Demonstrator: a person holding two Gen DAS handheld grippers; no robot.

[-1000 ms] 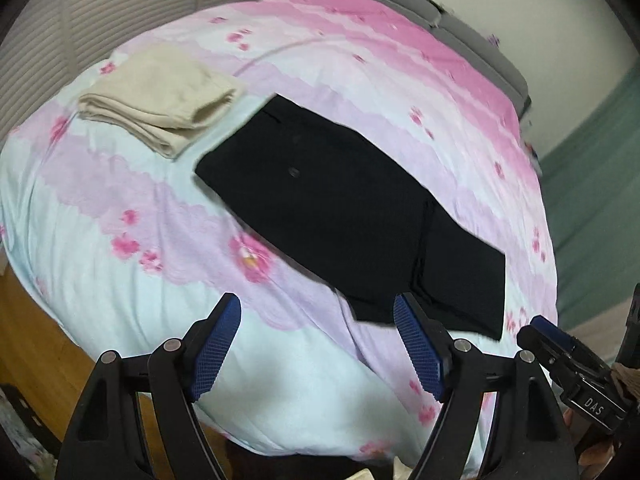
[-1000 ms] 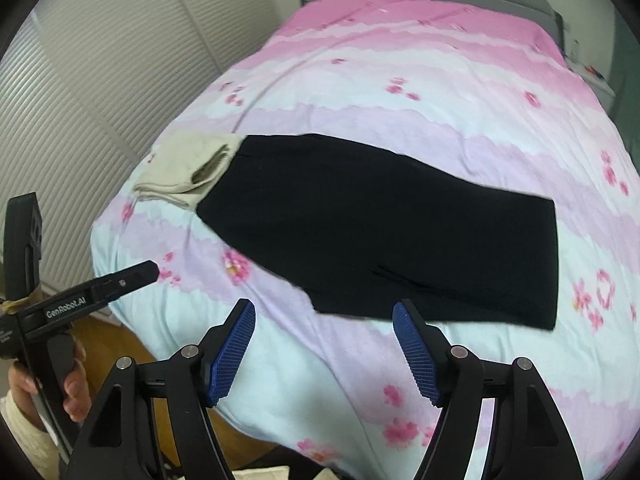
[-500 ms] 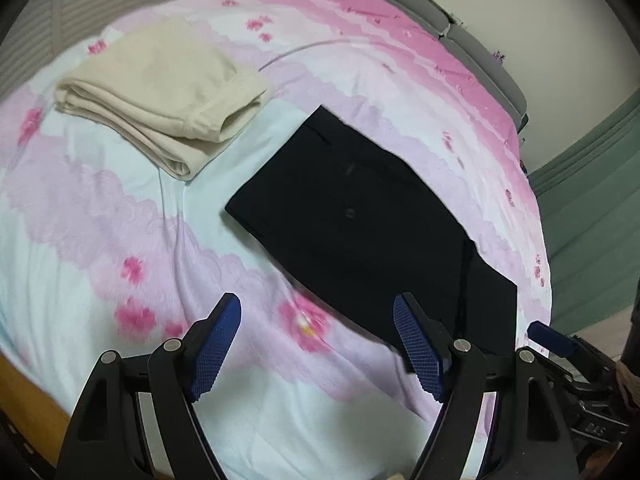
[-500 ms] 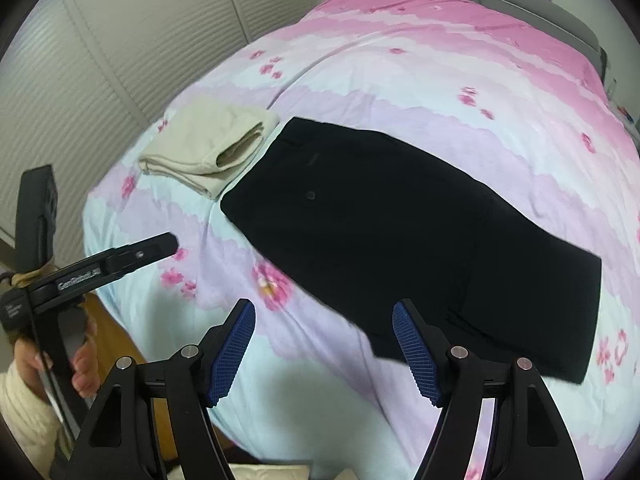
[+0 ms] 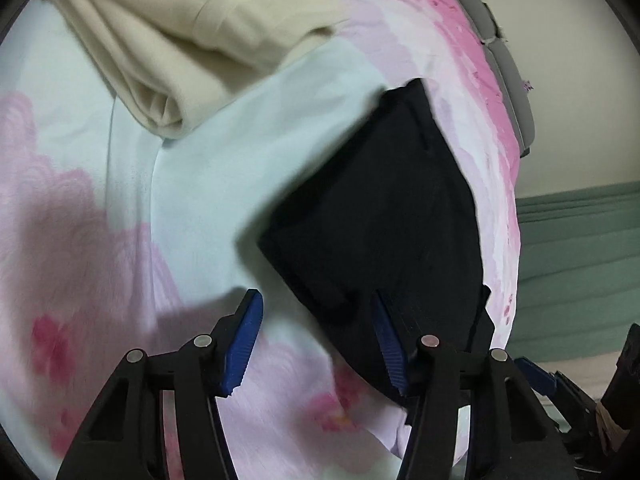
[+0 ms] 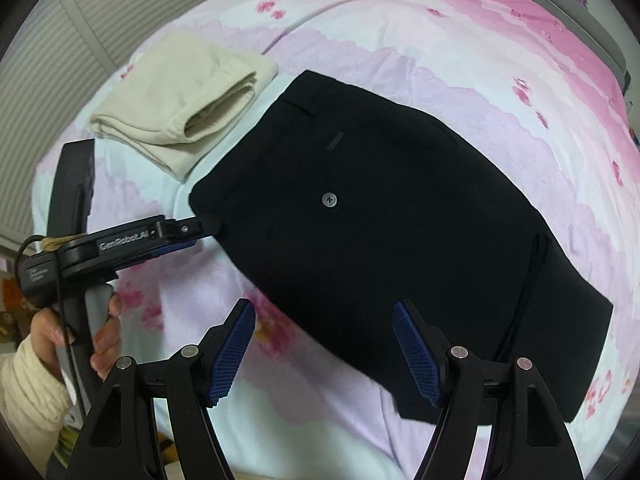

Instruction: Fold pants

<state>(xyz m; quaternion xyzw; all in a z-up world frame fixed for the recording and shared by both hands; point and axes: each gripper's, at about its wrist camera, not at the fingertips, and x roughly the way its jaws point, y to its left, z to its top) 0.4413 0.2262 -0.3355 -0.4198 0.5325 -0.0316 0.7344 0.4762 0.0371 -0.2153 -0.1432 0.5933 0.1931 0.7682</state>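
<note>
Black pants (image 6: 380, 208) lie flat on the bed, waistband toward the left, a grey button (image 6: 329, 199) showing. In the left wrist view the pants (image 5: 384, 216) fill the centre right. My left gripper (image 5: 316, 344) is low at the near waist corner. Its jaws are closing, with that corner between the blue pads (image 5: 244, 340) and no pad pressing on it. The right wrist view shows the left gripper (image 6: 192, 236) touching that same corner. My right gripper (image 6: 324, 352) hangs open over the pants' near edge, nothing between its fingers.
A folded beige garment (image 6: 180, 100) lies just beyond the waistband, also close in the left wrist view (image 5: 180, 40). The pink floral bedcover (image 6: 440, 48) runs back to a grey headboard (image 5: 516, 80). A hand (image 6: 100, 332) in a cream sleeve holds the left gripper.
Both grippers have dropped closer to the bed. The left one went to the pants' waist corner and its jaws narrowed. The right one came over the near edge, jaws unchanged.
</note>
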